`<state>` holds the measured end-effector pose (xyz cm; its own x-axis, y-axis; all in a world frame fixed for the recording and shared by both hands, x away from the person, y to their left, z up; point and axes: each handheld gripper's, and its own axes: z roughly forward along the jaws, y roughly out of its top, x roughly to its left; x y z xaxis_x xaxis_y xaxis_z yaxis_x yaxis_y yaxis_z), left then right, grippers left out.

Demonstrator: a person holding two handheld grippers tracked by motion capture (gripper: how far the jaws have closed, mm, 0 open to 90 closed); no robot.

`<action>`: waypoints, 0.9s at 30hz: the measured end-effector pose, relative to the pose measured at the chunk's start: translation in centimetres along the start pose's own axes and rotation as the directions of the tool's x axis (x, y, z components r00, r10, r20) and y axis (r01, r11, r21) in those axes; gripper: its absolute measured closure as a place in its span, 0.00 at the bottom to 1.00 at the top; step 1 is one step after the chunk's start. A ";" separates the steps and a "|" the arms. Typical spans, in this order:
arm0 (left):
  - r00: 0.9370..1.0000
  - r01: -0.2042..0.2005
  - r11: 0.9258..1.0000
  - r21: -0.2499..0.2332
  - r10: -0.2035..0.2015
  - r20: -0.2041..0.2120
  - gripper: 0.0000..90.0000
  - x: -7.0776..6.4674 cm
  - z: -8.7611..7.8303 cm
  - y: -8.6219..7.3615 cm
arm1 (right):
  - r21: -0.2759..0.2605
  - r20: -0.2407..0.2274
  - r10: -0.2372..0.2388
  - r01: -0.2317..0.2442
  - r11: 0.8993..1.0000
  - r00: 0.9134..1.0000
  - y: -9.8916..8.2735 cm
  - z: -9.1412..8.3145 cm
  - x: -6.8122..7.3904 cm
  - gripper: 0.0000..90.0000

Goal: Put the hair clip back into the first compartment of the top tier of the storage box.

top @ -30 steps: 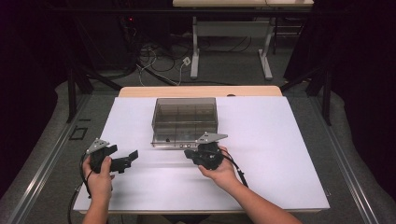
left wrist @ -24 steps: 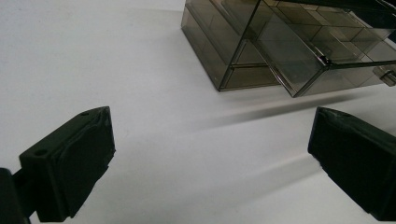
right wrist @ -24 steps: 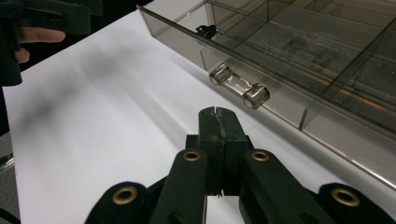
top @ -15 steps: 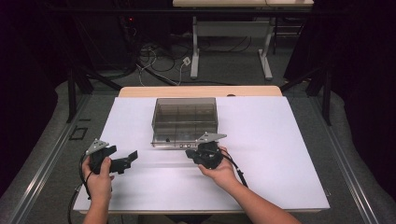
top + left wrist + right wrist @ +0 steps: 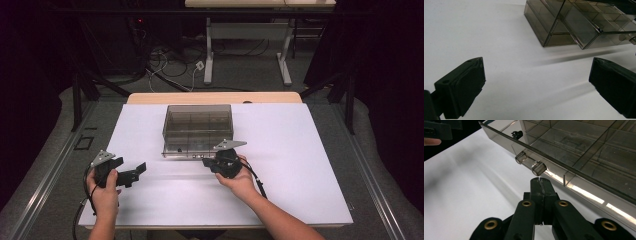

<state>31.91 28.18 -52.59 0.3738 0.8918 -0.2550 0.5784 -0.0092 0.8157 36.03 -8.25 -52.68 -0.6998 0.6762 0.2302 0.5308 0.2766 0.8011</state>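
Note:
A smoky clear compartment box (image 5: 197,127) sits at the middle back of the white table (image 5: 300,170). My right gripper (image 5: 207,163) is shut with nothing between its jaws, just in front of the box's near edge. In the right gripper view its closed tips (image 5: 540,181) point at the clear two-knob latch (image 5: 531,164) on the box's front wall (image 5: 586,147), a little short of it. My left gripper (image 5: 139,169) hovers at the table's left, apart from the box. Its jaws stand wide open and empty (image 5: 536,72), aimed toward the box's corner (image 5: 564,27).
A wooden strip (image 5: 215,97) runs along the table's far edge. Beyond it are desk legs (image 5: 210,50) and cables (image 5: 170,60) on the floor. White table surface lies to the right of the box and in front of both hands.

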 end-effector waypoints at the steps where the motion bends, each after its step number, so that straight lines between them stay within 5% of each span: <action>1: 1.000 0.000 1.000 0.000 0.000 0.000 0.01 0.0 0.0 0.0 | 0.006 0.003 0.001 -0.001 1.000 1.000 0.0 0.0 0.0 1.00; 27: 1.000 0.000 1.000 -0.003 0.000 0.000 0.01 0.0 0.0 0.1 | -0.001 0.017 0.043 -0.043 0.999 0.999 0.9 0.6 -0.5 1.00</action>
<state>31.97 28.21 -52.46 0.3733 0.8920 -0.2549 0.5760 -0.0075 0.8174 37.16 -7.95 -52.44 -0.6681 0.6989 0.2552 0.5600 0.2465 0.7910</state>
